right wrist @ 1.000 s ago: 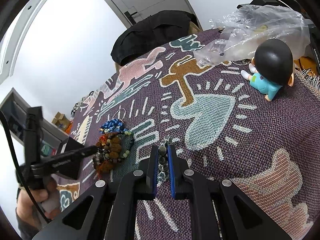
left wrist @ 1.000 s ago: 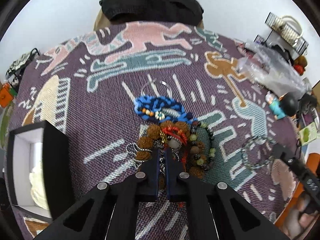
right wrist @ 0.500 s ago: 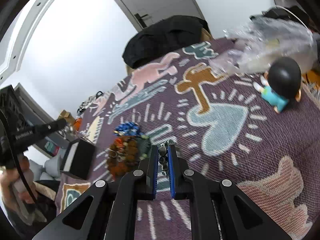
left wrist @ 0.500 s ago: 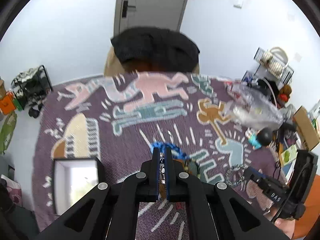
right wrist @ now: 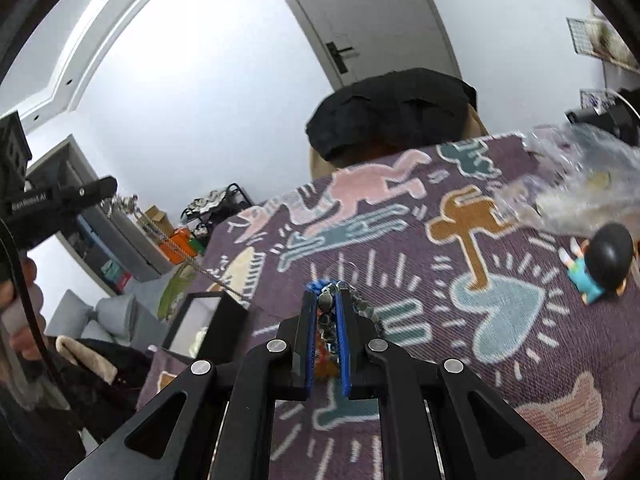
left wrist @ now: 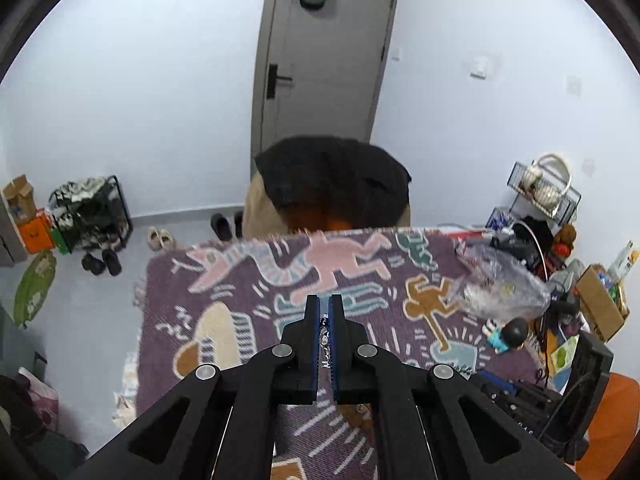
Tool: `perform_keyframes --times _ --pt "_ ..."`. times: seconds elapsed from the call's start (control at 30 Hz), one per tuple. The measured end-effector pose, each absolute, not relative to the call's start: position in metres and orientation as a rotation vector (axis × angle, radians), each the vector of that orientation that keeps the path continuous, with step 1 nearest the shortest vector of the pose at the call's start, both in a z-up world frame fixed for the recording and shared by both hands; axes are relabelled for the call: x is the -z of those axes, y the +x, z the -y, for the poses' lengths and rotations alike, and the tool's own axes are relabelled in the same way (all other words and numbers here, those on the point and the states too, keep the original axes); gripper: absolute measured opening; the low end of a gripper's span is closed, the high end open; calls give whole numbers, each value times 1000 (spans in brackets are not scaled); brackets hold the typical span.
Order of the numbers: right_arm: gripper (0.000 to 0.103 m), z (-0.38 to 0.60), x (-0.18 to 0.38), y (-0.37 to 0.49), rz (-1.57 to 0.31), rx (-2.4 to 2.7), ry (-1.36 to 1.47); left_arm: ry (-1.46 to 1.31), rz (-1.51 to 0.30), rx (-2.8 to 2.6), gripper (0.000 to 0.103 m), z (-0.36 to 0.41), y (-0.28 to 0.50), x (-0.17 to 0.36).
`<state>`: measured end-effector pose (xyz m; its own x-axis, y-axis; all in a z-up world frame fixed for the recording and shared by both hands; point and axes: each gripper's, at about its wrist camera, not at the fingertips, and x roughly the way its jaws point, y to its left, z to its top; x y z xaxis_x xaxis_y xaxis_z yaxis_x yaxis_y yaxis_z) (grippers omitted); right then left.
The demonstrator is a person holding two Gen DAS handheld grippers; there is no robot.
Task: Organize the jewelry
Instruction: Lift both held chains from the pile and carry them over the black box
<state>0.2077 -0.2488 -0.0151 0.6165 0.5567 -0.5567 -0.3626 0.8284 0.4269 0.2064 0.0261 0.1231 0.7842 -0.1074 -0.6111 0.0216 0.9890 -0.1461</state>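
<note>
**Both claws clamped on chains, lifted over the patterned cloth**

From my left wrist camera, the left gripper (left wrist: pixel 324 308) has its two blue-lined fingers pressed nearly together with a thin silver chain (left wrist: pixel 324 338) pinched in the slot between them. The right wrist view shows that same claw from outside (right wrist: pixel 106 188), high at the left of the picture, with the chain (right wrist: pixel 160 236) hanging from its tip and slanting down toward the black jewelry box (right wrist: pixel 208 320). I cannot tell whether the chain's lower end touches the cloth.

The right gripper (right wrist: pixel 329 300) is closed on a chunky silver bracelet (right wrist: pixel 362 308): links sit between the pads and a short length drapes over the right finger's outer side. Just past the fingertips I can see a bit of blue braided jewelry (right wrist: pixel 316 285); the rest of that pile is hidden behind the claw.

My count: two chain pieces held, one per claw; one open box at the cloth's left edge; one small black-haired figurine (right wrist: pixel 600 264) at the right; one crumpled clear plastic bag (right wrist: pixel 576 180) beyond it. All stand on the purple patterned cloth (right wrist: pixel 500 344).
</note>
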Motion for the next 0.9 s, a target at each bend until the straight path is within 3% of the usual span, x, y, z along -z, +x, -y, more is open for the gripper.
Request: perform_keyframes --times 0.6,0.9 --pt "11 188 -51 207 -666 -639 204 -93 -507 -17 3 -55 167 -219" --pt "11 162 -71 202 -647 -692 177 -87 -478 -63 3 -71 155 -238"
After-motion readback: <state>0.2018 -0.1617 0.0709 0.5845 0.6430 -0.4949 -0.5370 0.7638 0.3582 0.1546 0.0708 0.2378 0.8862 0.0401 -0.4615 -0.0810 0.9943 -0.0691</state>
